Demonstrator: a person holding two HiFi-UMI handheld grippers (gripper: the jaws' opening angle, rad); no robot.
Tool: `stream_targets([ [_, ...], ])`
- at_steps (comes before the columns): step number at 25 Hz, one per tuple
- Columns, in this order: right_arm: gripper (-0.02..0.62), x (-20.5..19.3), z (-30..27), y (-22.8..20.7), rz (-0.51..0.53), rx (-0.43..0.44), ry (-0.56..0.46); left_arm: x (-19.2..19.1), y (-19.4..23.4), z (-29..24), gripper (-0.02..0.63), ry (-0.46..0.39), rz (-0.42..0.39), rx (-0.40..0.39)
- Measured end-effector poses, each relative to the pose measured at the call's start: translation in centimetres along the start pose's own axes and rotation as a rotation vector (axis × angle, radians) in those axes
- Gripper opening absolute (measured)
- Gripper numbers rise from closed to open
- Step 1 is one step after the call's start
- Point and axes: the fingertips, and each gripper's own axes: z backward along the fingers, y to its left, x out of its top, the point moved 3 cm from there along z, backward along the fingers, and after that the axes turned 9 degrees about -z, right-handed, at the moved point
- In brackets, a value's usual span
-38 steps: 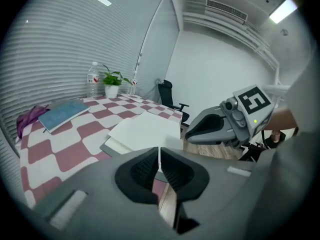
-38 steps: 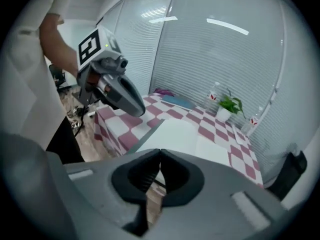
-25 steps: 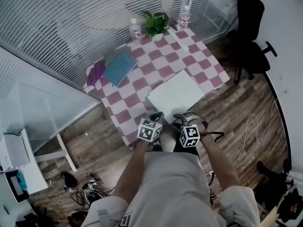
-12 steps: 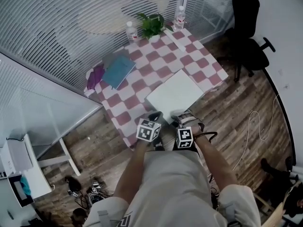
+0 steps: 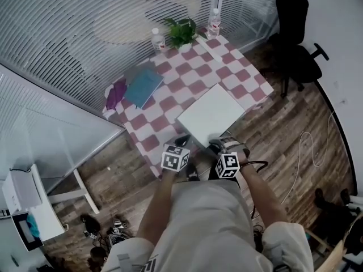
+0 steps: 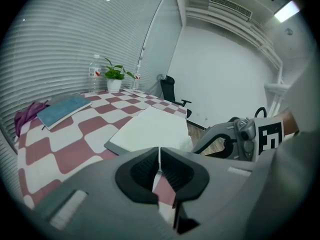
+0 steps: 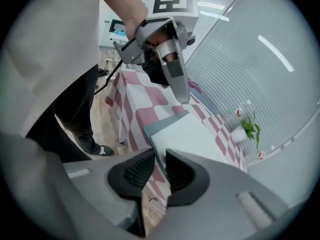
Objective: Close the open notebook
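Note:
The open notebook (image 5: 212,115) lies with white pages up on the red-and-white checkered table (image 5: 170,103), near its front edge. My right gripper (image 5: 218,145) is at the notebook's near corner. In the right gripper view the notebook's (image 7: 195,139) thin near edge runs between the jaws of the right gripper (image 7: 161,159). They have just been closing to a narrow gap, and the pads do not visibly press on it. My left gripper (image 5: 184,139) hovers beside that corner, shut and empty. Its view shows the notebook (image 6: 150,129) just beyond the left gripper (image 6: 159,156).
A blue book (image 5: 142,83) and a purple cloth (image 5: 116,92) lie at the table's far left. At the back stand a potted plant (image 5: 181,32) and two bottles (image 5: 157,38). A black office chair (image 5: 295,33) stands to the right on the wooden floor.
The right gripper has edged forward onto the notebook's near corner. The left gripper has hardly moved.

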Motion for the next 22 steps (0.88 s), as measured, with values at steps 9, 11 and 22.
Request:
stream_targets([
  [9,0.04,1.0,3.6,-2.5,-0.186,-0.163,-0.119,-2.1,1.9,0.4,0.011,0.03,0.089,0.045],
  [11,0.038,1.1,4.0,-3.1,-0.234,-0.187,-0.137,-2.2,1.4,-0.2,0.011,0.045,0.072,0.023],
  [22,0.029,0.6,6.4,-6.2,-0.399,-0.281,-0.208,4.3,-1.3,-2.4,0.011,-0.051,-0.059,-0.038],
])
